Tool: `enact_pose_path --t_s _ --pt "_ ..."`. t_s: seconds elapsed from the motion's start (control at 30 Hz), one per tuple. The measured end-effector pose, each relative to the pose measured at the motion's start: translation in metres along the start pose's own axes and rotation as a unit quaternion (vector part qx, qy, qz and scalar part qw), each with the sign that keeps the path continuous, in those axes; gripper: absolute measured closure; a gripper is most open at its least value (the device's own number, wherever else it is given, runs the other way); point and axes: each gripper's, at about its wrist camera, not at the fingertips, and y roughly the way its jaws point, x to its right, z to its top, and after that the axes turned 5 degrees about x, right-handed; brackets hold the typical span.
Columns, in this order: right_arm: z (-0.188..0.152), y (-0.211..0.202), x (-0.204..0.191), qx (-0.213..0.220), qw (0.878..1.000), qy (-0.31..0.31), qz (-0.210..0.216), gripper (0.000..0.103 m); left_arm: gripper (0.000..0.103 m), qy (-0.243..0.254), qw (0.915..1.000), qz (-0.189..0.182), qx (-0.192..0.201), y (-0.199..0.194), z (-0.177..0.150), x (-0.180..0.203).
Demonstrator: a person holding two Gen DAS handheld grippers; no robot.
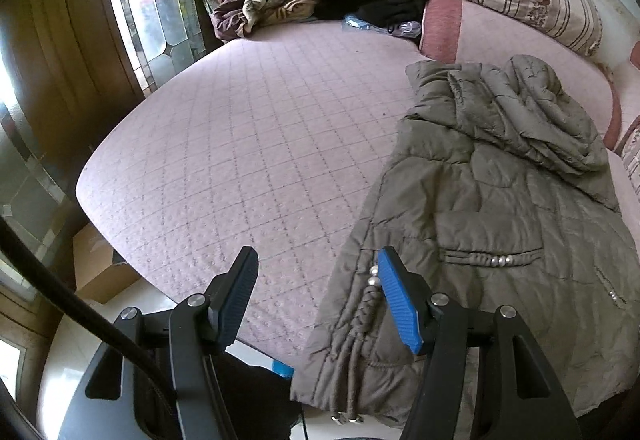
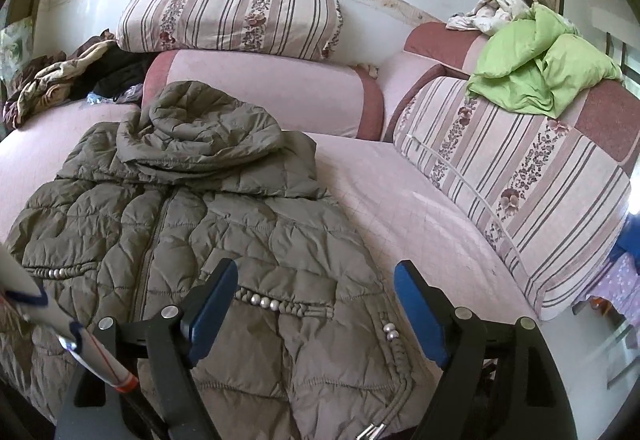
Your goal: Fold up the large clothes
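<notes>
Step in hand: lining up on the hem for the first fold. Puffy olive quilted jacket (image 2: 192, 224) lies flat and zipped on the pink quilted bed (image 1: 240, 143), hood bunched at upper centre of the right view. My left claw (image 1: 316, 300) is open, empty, at the jacket's lower left edge. My right claw (image 2: 316, 304) is parted, nothing pinched, over the beaded pocket. Next: pinch both hem corners; slick padded fabric, needs a deep bite.
</notes>
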Motion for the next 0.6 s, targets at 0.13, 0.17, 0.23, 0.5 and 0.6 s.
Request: enact_pose_path --t_s 0.13,0.17,0.23,0.5,0.6 --pt "0.000 -0.002 -0.001 -0.003 1.000 -0.002 -0.007 0.018 0.041 0.007 0.9999 0.008 -0.002 0.006 -0.002 -0.001" --pt "0.000 -0.001 -0.002 -0.003 1.000 -0.004 -0.009 0.018 0.041 0.008 0.9999 0.010 -0.003 0.008 -0.003 -0.001" --pt "0.000 0.001 -0.002 -0.006 1.000 -0.007 -0.012 0.018 0.041 0.011 0.9998 0.014 -0.008 0.014 -0.004 -0.001" --pt "-0.004 0.015 -0.003 -0.019 0.999 -0.012 -0.026 0.018 0.041 0.014 0.9993 0.015 -0.030 0.037 -0.003 -0.002" --pt "-0.006 0.024 -0.003 -0.028 0.999 -0.016 -0.029 0.018 0.041 0.019 0.9990 0.012 -0.037 0.046 -0.001 0.001"
